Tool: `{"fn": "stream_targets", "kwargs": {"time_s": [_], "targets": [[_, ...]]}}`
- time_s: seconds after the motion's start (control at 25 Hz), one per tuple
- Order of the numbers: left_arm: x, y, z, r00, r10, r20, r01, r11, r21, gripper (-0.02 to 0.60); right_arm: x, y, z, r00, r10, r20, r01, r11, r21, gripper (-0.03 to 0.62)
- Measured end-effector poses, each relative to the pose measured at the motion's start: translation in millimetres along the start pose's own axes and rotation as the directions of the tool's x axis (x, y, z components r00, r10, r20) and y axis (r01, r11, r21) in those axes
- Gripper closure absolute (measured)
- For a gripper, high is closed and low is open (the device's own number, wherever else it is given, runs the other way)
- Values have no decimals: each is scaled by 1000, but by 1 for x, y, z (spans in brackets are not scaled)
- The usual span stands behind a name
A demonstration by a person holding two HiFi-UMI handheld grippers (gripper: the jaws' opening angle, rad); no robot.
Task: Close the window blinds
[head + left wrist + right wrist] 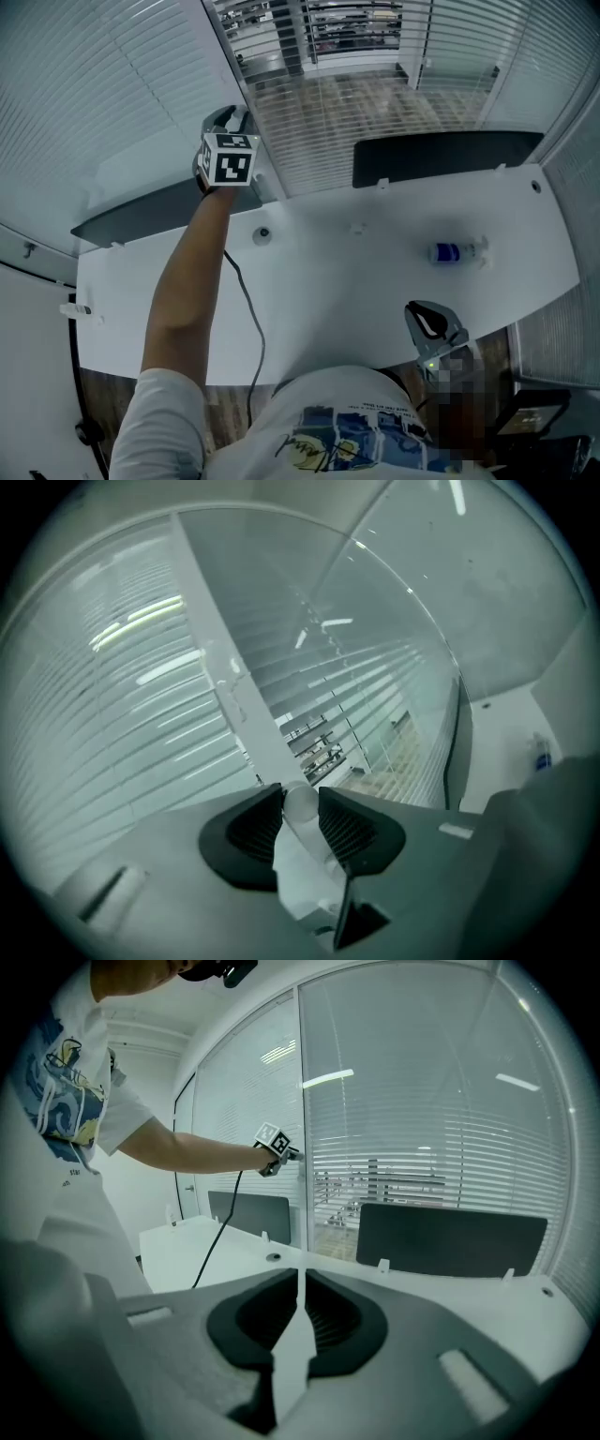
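pinching blind wand [302,860] between left gripper [228,120] fingers [349,829], beside window frame [234,686] past counter [356,272]. wand's long axis running along fingers, up toward blinds [328,122]; twisting about it likely coming. right gripper [300,1302] idling well apart, fingers pressed together, empty.

White short-sleeved T-shirt [347,422] with blue-yellow print. Grey left gripper [231,116] bears a black-white marker cube [231,161] and a black cable [251,309].

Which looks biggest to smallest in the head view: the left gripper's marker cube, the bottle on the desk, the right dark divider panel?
1. right dark divider panel
2. marker cube, though it is likely nearer the camera
3. bottle
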State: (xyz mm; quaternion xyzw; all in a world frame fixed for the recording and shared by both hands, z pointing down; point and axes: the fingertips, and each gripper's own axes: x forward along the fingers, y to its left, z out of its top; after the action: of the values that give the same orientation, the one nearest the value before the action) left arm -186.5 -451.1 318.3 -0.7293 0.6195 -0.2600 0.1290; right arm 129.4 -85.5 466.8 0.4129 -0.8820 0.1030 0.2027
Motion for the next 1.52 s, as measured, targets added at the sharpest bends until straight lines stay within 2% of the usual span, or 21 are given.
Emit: {"fn": "stream_targets", "kwargs": {"time_s": [0.08, 0.2, 0.36, 0.48, 0.56, 0.6, 0.64, 0.68, 0.76, 0.92, 1.0, 1.16, 1.32, 1.52], "targets": [[-3, 3, 0, 1000, 10, 16, -8, 993, -121, 457, 0, 1, -2, 1000, 1, 0, -1, 1000, 0, 579], [-5, 5, -1, 999, 7, 35, 3, 956, -294, 457, 0, 1, -3, 1000, 4, 0, -4, 1000, -2, 579], [-6, 9, -4, 998, -7, 61, 36, 876, -482, 457, 0, 1, -3, 1000, 4, 0, -4, 1000, 0, 579], [-3, 8, -7, 995, -39, 97, 89, 796, -598, 457, 1, 1, -4, 1000, 5, 0, -5, 1000, 0, 579], [-1, 7, -8, 991, -54, 124, 123, 739, -663, 457, 3, -1, -3, 1000, 7, 2, -7, 1000, 0, 579], [-1, 8, -8, 989, -59, 135, 136, 719, -682, 456, 3, -1, -3, 1000, 8, 1, -8, 1000, -1, 579], [-1, 9, -8, 988, -63, 142, 144, 710, -689, 456, 3, 0, -2, 1000, 8, 1, -8, 1000, -2, 579], [-2, 10, -9, 987, -66, 143, 147, 715, -683, 456, 3, 1, 0, 1000, 8, 1, -8, 1000, -3, 579], [-2, 10, -9, 989, -71, 133, 141, 749, -647, 453, 3, 2, 1, 1000, 8, 0, -8, 1000, -7, 579], [0, 4, -10, 995, -62, 83, 95, 864, -494, 446, 0, -1, -1, 1000, 2, -3, -2, 1000, -12, 579], [-3, 5, -10, 996, -54, 77, 82, 901, -426, 445, -1, 0, 0, 1000, -2, -4, 2, 1000, -14, 579], [-9, 5, -7, 995, -44, 93, 76, 926, -371, 445, 1, -1, 3, 1000, -2, -4, 2, 1000, -22, 579], [-27, 10, -2, 991, -45, 127, 88, 929, -360, 445, 7, 1, 13, 1000, 6, -4, -6, 999, -34, 579], [-67, -4, -2, 977, -111, 184, 167, 929, -330, 451, 14, 7, 33, 1000, 20, -3, -21, 998, -66, 579]]}}
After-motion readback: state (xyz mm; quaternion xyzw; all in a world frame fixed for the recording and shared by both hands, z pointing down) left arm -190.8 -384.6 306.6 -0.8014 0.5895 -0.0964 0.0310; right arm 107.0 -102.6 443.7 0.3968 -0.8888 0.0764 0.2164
